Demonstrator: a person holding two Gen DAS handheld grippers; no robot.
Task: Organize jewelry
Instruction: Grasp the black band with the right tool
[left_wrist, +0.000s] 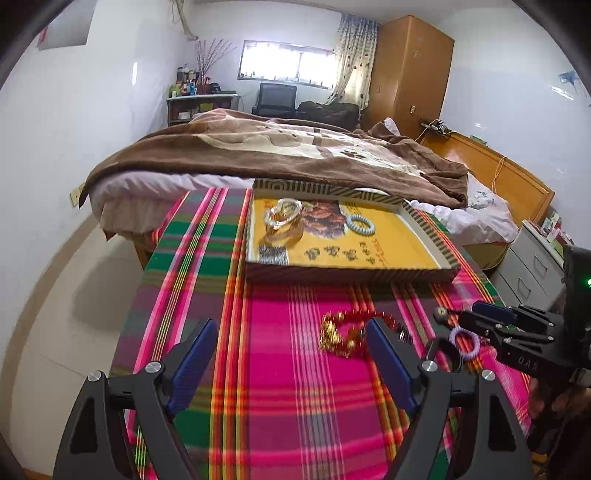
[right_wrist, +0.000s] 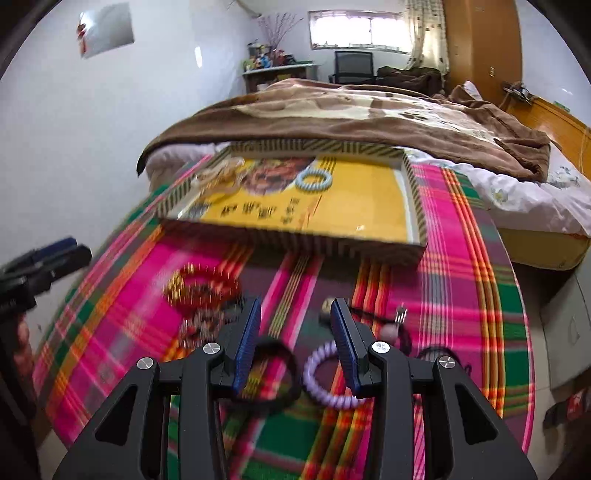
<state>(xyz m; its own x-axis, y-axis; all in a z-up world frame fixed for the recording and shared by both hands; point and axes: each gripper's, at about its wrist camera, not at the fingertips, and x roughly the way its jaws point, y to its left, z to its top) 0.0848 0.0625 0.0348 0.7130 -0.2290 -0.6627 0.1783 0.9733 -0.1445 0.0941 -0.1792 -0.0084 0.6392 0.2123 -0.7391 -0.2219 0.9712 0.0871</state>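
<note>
Two hand-held grippers hang over the plaid-covered desk (left_wrist: 280, 369). The left hand-held gripper (left_wrist: 291, 354) stands wide open and empty, the red-and-gold bracelet (left_wrist: 347, 332) just beyond its right finger. The right hand-held gripper (right_wrist: 295, 343) is half open – nothing clamped – above a lilac coil bracelet (right_wrist: 328, 380) and a black ring (right_wrist: 273, 376). A pale blue coil bracelet (left_wrist: 360, 223) lies in the yellow tray (left_wrist: 351, 275).

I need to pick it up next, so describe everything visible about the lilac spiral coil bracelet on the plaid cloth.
The lilac spiral coil bracelet is a closed ring of twisted, glossy, plastic-looking cord. It lies flat on the pink and green plaid cloth, outside the yellow striped-rim tray, beside a black ring. The right gripper is above it, one finger overlapping its edge in view; whether they touch is unclear.
</note>
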